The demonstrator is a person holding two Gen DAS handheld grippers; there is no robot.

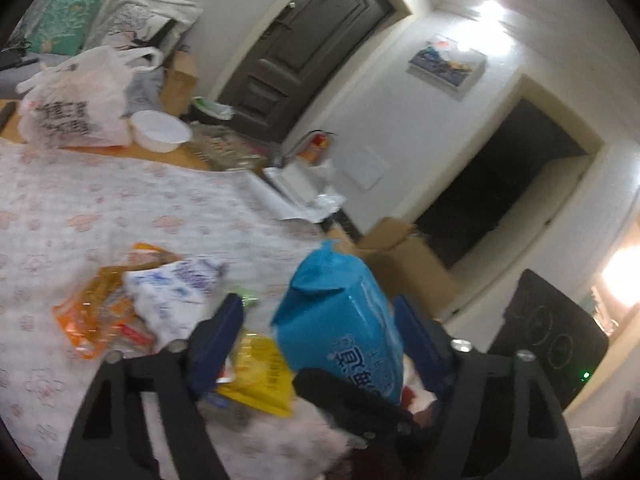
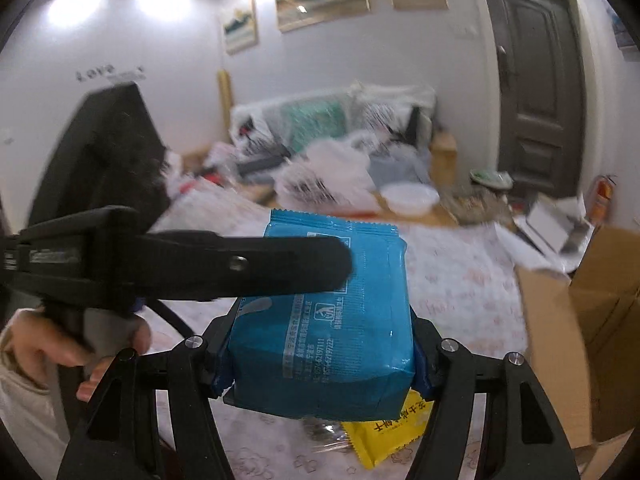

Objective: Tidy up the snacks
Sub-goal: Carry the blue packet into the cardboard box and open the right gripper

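A blue snack packet (image 2: 332,320) hangs above the table, and my right gripper (image 2: 320,344) is shut on it with a pad on each side. My left gripper (image 1: 317,302) reaches across from the left, one black finger (image 2: 248,268) lying over the packet's upper face. In the left wrist view the blue packet (image 1: 340,320) stands between the left fingers, against the right one; a gap shows at the left finger (image 1: 218,332). Below lie a yellow packet (image 1: 260,376) (image 2: 384,436), a white-and-blue packet (image 1: 176,292) and an orange packet (image 1: 92,312).
The snacks lie on a pink-patterned tablecloth (image 1: 120,208). An open cardboard box (image 2: 580,320) stands off the table's right edge. At the far end are a white bowl (image 1: 160,130) and a printed plastic bag (image 1: 76,108). A hand (image 2: 60,344) holds the left gripper.
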